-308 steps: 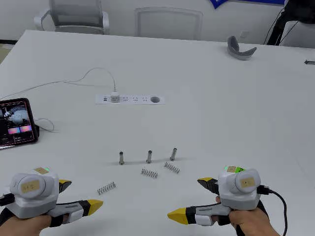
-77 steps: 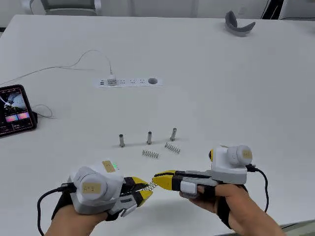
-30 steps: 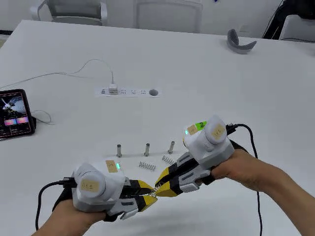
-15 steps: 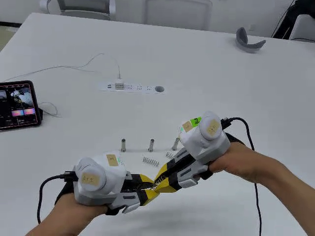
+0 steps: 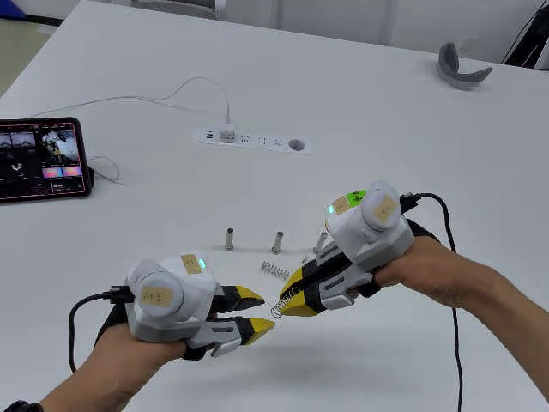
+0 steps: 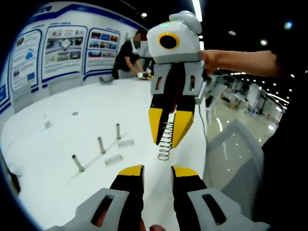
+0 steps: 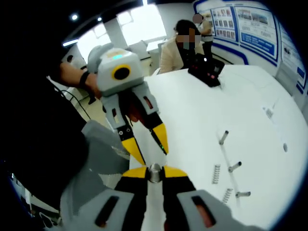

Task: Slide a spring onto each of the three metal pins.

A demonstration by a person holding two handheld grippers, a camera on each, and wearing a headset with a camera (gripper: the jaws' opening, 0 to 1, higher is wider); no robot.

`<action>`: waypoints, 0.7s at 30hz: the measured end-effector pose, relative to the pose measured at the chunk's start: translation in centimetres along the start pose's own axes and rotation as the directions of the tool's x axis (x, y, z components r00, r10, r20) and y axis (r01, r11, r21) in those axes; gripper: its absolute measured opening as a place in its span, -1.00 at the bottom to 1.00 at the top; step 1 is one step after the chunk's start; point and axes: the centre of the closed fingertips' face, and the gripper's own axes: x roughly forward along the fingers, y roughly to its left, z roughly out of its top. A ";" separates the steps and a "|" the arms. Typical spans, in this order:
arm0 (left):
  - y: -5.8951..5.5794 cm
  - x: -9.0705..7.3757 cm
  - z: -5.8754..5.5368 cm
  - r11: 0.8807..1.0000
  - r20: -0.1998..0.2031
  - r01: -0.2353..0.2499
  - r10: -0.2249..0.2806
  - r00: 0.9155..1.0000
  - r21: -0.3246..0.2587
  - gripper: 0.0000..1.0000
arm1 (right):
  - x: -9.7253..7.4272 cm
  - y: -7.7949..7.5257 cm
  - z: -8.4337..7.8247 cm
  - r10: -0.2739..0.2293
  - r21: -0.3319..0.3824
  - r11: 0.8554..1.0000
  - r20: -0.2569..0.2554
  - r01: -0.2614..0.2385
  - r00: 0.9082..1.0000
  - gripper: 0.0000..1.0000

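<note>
Gently now, my right claw (image 5: pixel 284 306), near the pins (image 5: pixel 277 243), grips closed on one end of the surely light, bendy spring (image 6: pixel 164 151).

three upright pins (image 5: pixel 277 242); one spring (image 5: pixel 275 307) in right tool (image 5: pixel 289 303), another spring (image 5: pixel 274 271) beside them

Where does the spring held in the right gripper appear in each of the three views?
Head view: spring juts from the right gripper, lower centre.
Left gripper view: spring hangs at centre between the opposite yellow jaws.
Right gripper view: spring seen end-on, lower centre, between that view's own jaws.
Shared landmark: the row of three pins.
</note>
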 end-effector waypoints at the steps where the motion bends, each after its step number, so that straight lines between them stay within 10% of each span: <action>1: 0.2 -0.2 -0.1 1.000 0.001 -0.007 0.007 1.000 -0.005 -0.53 | 0.0 -0.1 0.0 -0.003 -0.002 1.000 0.000 0.003 1.000 -0.75; 21: 4.3 -2.6 -2.3 0.983 -0.010 -0.161 0.160 0.987 -0.088 -0.29 | 1.0 -4.3 -0.6 -0.063 -0.031 0.998 -0.077 0.061 0.995 -0.75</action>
